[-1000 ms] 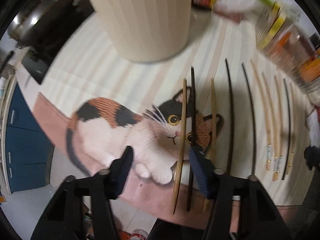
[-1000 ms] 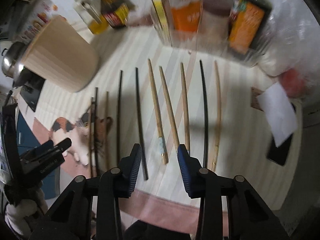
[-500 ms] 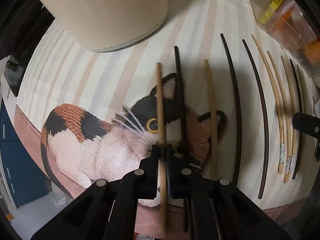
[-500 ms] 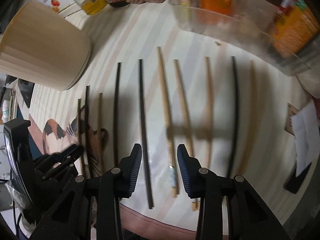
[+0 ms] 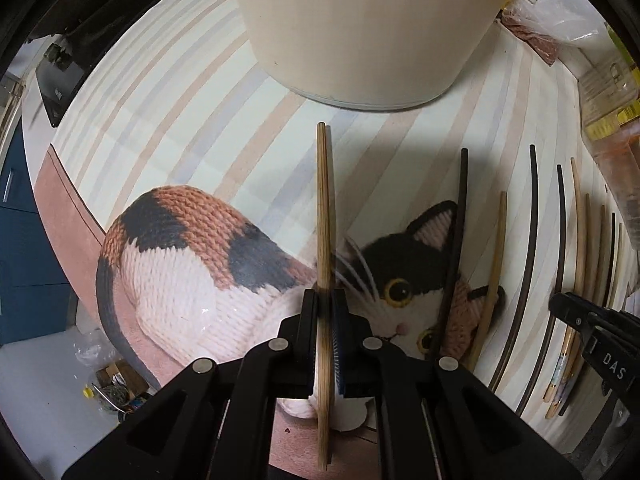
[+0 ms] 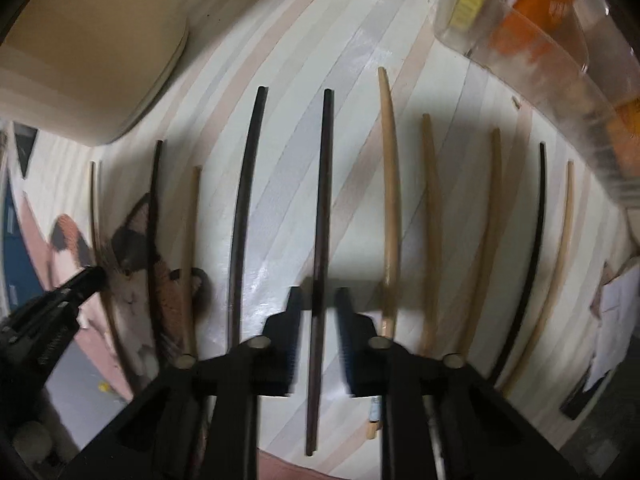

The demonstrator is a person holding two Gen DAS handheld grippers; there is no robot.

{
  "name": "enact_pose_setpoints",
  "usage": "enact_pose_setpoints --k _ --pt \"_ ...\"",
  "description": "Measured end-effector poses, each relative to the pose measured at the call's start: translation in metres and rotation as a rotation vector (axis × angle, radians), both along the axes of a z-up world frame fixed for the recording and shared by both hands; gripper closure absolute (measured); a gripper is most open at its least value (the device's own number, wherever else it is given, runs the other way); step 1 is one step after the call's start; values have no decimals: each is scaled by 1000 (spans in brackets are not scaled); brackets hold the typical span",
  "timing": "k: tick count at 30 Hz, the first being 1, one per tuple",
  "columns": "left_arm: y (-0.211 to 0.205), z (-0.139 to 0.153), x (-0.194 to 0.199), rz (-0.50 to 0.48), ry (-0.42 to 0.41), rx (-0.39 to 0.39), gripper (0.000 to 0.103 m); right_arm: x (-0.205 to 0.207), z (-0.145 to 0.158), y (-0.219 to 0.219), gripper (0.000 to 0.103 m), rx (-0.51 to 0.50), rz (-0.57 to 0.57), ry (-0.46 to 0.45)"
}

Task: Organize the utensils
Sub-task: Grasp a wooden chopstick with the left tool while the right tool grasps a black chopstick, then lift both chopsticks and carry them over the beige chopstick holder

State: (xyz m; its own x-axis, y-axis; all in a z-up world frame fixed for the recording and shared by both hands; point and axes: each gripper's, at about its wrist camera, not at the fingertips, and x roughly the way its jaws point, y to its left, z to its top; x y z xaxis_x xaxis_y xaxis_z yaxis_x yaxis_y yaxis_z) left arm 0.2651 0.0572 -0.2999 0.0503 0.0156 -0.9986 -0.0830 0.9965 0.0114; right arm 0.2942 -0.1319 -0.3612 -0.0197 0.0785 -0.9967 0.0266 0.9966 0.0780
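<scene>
Since the earlier frame, the left tool (image 5: 325,300) had lifted its pinched light wooden chopstick (image 5: 323,208) off the cat-print mat (image 5: 168,264) toward the cream holder (image 5: 360,28), while the right tool (image 6: 318,300), jaws spread, had come down astride a dark chopstick (image 6: 322,200) lying on the surface

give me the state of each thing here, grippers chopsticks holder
left gripper: shut on a light wooden chopstick, lifted off the mat
right gripper: open, fingers either side of a dark brown chopstick lying flat
cream round holder: upright on the striped cat-print mat
other chopsticks: lying flat in a row
</scene>
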Motion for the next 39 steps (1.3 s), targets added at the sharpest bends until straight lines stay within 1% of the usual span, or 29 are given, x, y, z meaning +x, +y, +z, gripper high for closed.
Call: enact_pose_setpoints --k 1,3,5,8,11,14,16,17,18,24,28,30,32,34,36,39 --pt "2 -3 2 1 4 -6 98 -2 -2 2 97 15 3 11" --pt "4 -15 6 2 19 -18 98 -12 -7 9 97 42 12 53" --pt "10 -19 7 -5 34 -31 98 -27 -12 13 97 80 23 97" --pt "9 -25 -2 -22 37 -44 98 -44 -15 15 97 77 39 116" --pt "7 -30 -2 -61 36 -47 96 -49 -16 10 97 71 11 125" --pt "6 -34 -12 -109 33 -38 95 -48 -18 9 97 58 -11 143" --pt "-1 -34 -14 -136 33 -28 94 -45 -18 0 97 52 -14 159" --pt "2 -35 -14 -146 31 -25 94 -42 -18 -1 97 49 -14 167" --pt "-2 -33 -20 -151 28 -24 94 -40 -16 1 97 47 -17 174" --pt "-7 -31 -17 -174 21 -21 94 -27 -22 6 97 24 -33 228" --pt "-8 -31 -16 -187 21 -13 94 -12 -25 14 97 -13 -30 261" --pt "-9 -32 -16 -192 21 -16 94 -10 -25 21 97 -36 -22 259" --pt "-8 -30 -15 -188 16 -22 97 -10 -24 28 97 -49 -20 245" --pt "-5 -24 -18 -181 -23 4 98 -14 -20 32 97 -52 -24 215" --pt "-6 -17 -21 -187 -53 7 98 -19 -14 33 97 -45 -25 162" --pt "-7 -2 -26 -196 -89 -1 98 -27 -7 31 97 0 -60 125"
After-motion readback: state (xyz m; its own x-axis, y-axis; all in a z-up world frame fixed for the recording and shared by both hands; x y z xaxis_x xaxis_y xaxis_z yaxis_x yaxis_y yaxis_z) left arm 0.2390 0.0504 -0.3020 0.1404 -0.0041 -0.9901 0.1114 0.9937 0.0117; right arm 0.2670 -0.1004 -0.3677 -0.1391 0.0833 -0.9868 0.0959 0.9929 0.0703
